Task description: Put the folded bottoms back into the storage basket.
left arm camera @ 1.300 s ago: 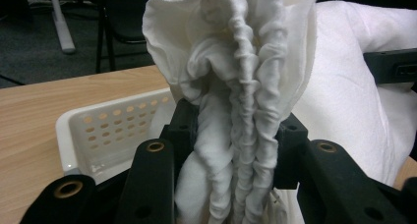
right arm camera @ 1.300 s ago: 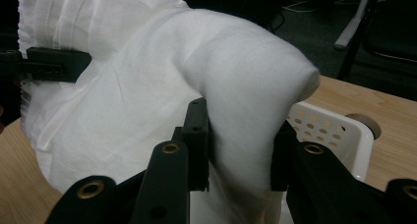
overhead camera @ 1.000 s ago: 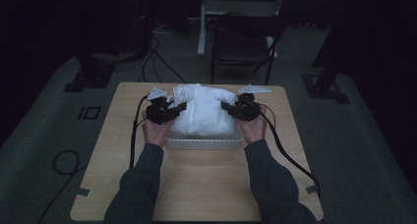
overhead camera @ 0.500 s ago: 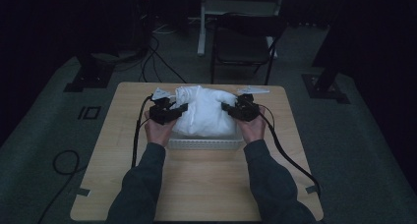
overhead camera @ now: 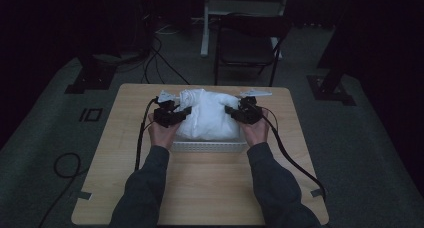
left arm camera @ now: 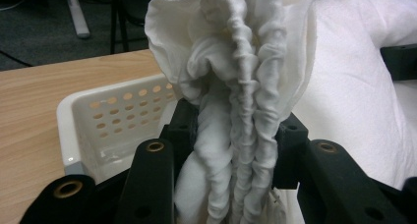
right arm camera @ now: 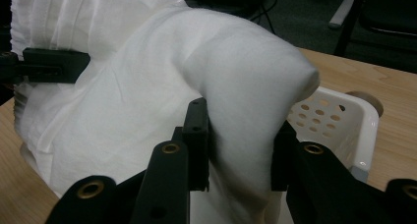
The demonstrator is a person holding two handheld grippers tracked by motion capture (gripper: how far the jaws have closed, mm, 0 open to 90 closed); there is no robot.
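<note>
A big bundle of white cloth [overhead camera: 207, 114] bulges out of a white perforated basket [overhead camera: 210, 147] in the middle of the table. My left gripper [overhead camera: 184, 111] is at the bundle's left side, shut on a bunched, pleated fold of the white cloth [left arm camera: 236, 111]. At the bundle's right side, my right gripper [overhead camera: 231, 111] is shut on a thick smooth fold of the cloth [right arm camera: 241, 101]. The basket's holed wall [left arm camera: 115, 116] stands left of the left jaws, and the basket [right arm camera: 339, 118] shows again to the right of the right jaws. The left gripper [right arm camera: 49, 66] shows across the cloth.
The wooden table [overhead camera: 200, 188] has free surface in front of the basket. A dark chair [overhead camera: 247, 43] stands behind the far edge. Cables [overhead camera: 295, 158] trail from both grippers over the table. A small round wooden thing [right arm camera: 366, 100] lies beyond the basket.
</note>
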